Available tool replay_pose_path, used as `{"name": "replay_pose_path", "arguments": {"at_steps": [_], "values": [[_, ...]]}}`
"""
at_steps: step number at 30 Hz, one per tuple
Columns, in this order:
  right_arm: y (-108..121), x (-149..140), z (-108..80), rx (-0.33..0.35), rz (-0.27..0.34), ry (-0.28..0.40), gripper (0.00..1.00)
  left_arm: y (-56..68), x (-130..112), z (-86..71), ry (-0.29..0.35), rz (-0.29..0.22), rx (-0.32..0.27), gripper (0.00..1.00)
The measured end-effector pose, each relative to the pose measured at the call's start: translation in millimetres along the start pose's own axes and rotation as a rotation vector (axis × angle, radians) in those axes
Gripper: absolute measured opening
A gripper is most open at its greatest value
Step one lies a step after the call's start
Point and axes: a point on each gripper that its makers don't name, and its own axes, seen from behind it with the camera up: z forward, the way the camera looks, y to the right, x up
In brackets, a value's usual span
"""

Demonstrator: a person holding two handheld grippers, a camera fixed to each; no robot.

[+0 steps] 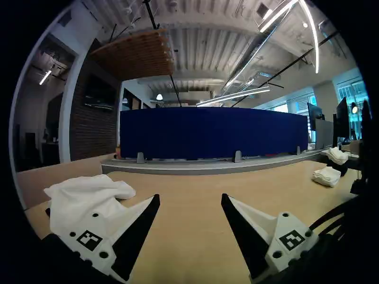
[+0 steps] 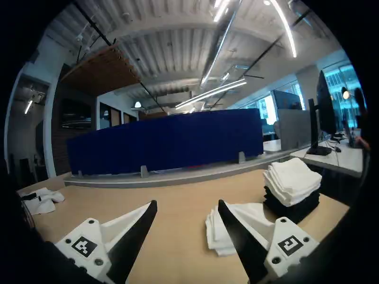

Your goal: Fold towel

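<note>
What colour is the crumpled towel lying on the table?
The towel is white, best seen in the left gripper view.

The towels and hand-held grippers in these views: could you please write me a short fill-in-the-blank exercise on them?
1. The crumpled towel beside the left hand-held gripper is ___ in colour.
2. The jaws of that one and of the right hand-held gripper both stand ___.
3. The partition behind the table is ___ in colour.
4. The folded white stack rests on a ___ item.
Missing words: white; open; blue; black.
</note>
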Motion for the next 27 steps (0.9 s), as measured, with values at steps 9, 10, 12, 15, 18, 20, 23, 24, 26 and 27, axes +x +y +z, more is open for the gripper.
{"name": "replay_pose_path", "arguments": {"at_steps": [9,10,12,15,18,20,23,24,26,27], "values": [[7.8,-20.0,2.1,-0.011,0.033,0.012,1.0,0.2,-0.2,-0.1,0.0,0.0,0.0,0.96],[7.9,-21.1,1.7,-0.009,0.035,0.012,1.0,0.2,-0.2,-0.1,0.0,0.0,0.0,0.96],[8.0,-23.1,0.8,-0.007,0.038,0.013,1.0,0.2,-0.1,-0.1,0.0,0.0,0.0,0.96],[5.9,-24.2,-1.2,-0.003,0.04,0.018,1.0,-0.2,-0.3,-0.2,0.0,0.0,0.0,0.96],[0.1,-24.8,-1.7,0.008,0.027,0.025,1.0,-0.7,-0.6,-0.4,0.0,0.0,0.0,0.96],[-2.6,-25.2,-1.5,0.012,0.009,0.028,1.0,-0.5,-0.6,-0.4,0.0,0.0,0.0,0.96],[-5.1,-26.5,-1.8,0.015,-0.017,0.034,1.0,-0.1,-0.4,-0.6,0.0,0.0,0.0,0.96],[-5.6,-27.0,-2.2,0.016,-0.025,0.035,1.0,0.0,-0.4,-0.7,0.0,0.0,0.0,0.96],[-6.0,-27.0,-3.5,0.017,-0.035,0.034,1.0,-0.1,-0.3,-0.6,0.0,0.0,0.0,0.96],[-6.3,-27.0,-4.3,0.017,-0.041,0.034,1.0,-0.1,-0.2,-0.6,0.0,0.0,0.0,0.96]]}}
